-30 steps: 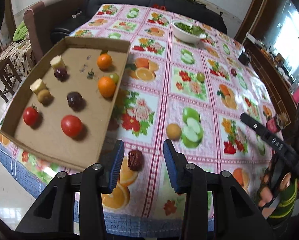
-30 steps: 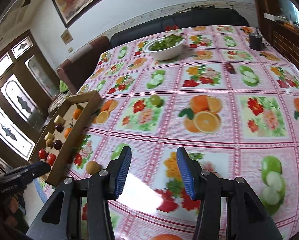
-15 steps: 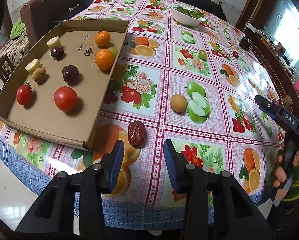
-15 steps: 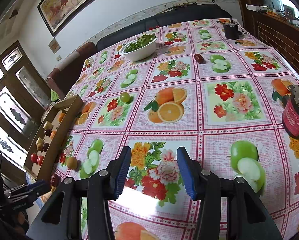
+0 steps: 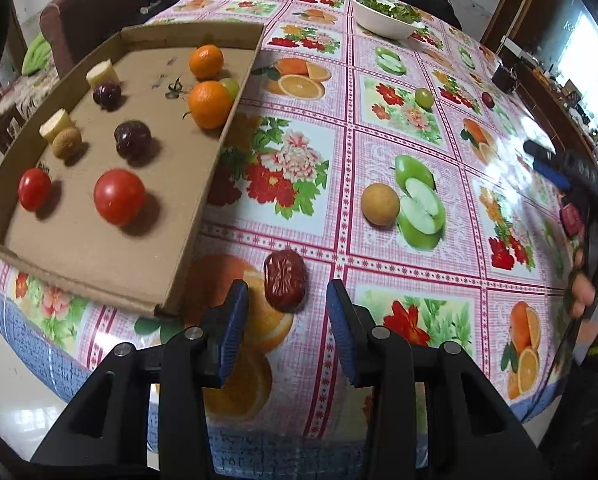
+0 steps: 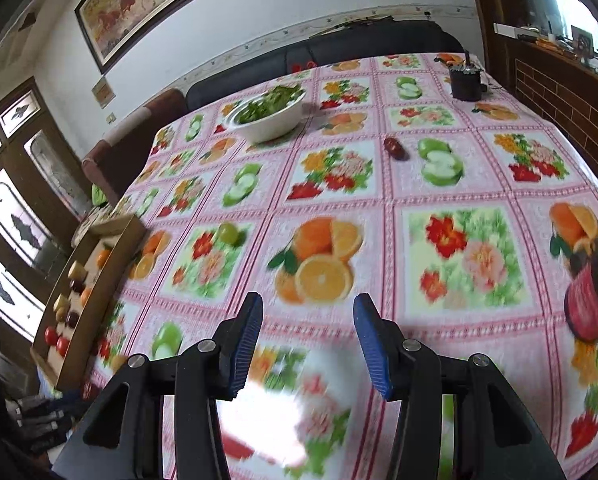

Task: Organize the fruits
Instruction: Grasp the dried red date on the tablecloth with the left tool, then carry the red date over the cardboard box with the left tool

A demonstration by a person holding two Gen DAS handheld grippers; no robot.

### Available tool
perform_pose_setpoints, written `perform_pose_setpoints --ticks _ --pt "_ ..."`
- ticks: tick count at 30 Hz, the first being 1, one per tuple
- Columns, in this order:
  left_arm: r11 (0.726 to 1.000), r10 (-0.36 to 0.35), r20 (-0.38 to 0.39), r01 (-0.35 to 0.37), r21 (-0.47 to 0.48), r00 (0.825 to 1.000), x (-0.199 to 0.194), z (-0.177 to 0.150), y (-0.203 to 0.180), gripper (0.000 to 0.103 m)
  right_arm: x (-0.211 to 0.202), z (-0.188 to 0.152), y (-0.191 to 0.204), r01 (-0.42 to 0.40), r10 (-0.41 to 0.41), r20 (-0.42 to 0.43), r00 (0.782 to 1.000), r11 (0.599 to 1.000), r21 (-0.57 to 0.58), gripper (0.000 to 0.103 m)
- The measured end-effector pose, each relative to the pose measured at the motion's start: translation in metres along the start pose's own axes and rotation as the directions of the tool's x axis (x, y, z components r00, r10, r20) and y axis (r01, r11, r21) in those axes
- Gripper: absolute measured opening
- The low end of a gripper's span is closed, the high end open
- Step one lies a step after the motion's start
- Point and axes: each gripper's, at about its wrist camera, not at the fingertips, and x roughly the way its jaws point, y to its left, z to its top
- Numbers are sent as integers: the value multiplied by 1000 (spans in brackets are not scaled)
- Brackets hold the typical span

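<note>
Left wrist view: we are lowering the left gripper (image 5: 285, 320), fingers spread and empty, over the red date (image 5: 285, 286) lying near the desk's front edge, beside the cardboard tray (image 5: 203, 204). Right gripper (image 6: 307, 344) is hovering, fingers spread, empty.

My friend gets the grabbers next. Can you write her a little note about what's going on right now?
Left gripper: open, nothing held, hovering just short of the wrinkled red date near the table edge.
Right gripper: open, nothing held, above bare tablecloth.
Done: the cardboard tray holds two tomatoes, two oranges, two dark plums and some smaller pieces.
Left on the cloth: the date, the round yellow-brown fruit, the green grape and a second dark red fruit near the white bowl.
Likely next: close on the date and put it in the tray.
</note>
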Motion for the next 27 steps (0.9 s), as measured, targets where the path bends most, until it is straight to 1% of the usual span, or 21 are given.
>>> perform_pose_setpoints --ticks 3,6,8,10,11,12,14,16,17,18,19,20,23,25,27 --pt "1000 -2 -2 2 2 1000 3 4 -2 38 15 19 -14 25 -25 13 1000 999 30 50" --pt "1000 21 6 -21 22 1000 6 6 -6 38 38 44 -31 76 -78 25 997 995 56 50" --pt "999 27 13 -27 36 1000 7 7 -9 35 56 61 -41 110 -112 29 993 992 64 49" --pt "999 29 19 -29 32 999 7 7 -8 25 71 76 -49 137 -139 29 990 989 63 49" --pt "999 25 20 -25 30 999 7 8 -8 23 81 85 -52 154 -156 29 987 986 59 48" --pt "999 21 20 -22 26 1000 7 8 -7 20 87 92 -54 164 -166 29 986 985 57 48" --pt "1000 12 20 -12 20 1000 7 8 -4 20 101 104 -56 185 -186 24 982 982 41 48" --pt "1000 10 20 -10 22 1000 7 8 -5 20 116 114 -56 225 -225 17 974 974 14 47" --pt "1000 7 20 -7 25 1000 7 8 -6 20 124 117 -58 237 -237 2 971 971 10 44" --pt "1000 3 20 -3 27 1000 7 8 -6 20 132 118 -59 244 -244 -18 970 970 4 37" --pt "1000 -4 19 4 29 1000 6 7 -6 20 136 117 -58 267 -268 -17 963 963 -18 33" --pt "1000 -15 18 15 27 1000 5 6 -6 20 137 118 -56 289 -289 -12 957 956 -42 23" --pt "998 -55 15 55 16 998 3 6 -5 20 128 109 -48 239 -240 -24 970 970 -45 23" --pt "997 -70 21 70 10 997 0 5 -3 20 116 97 -35 204 -206 -25 978 977 -63 23" --pt "996 -84 28 83 6 996 -4 3 -1 19 97 79 -16 137 -139 -24 990 987 -83 23"
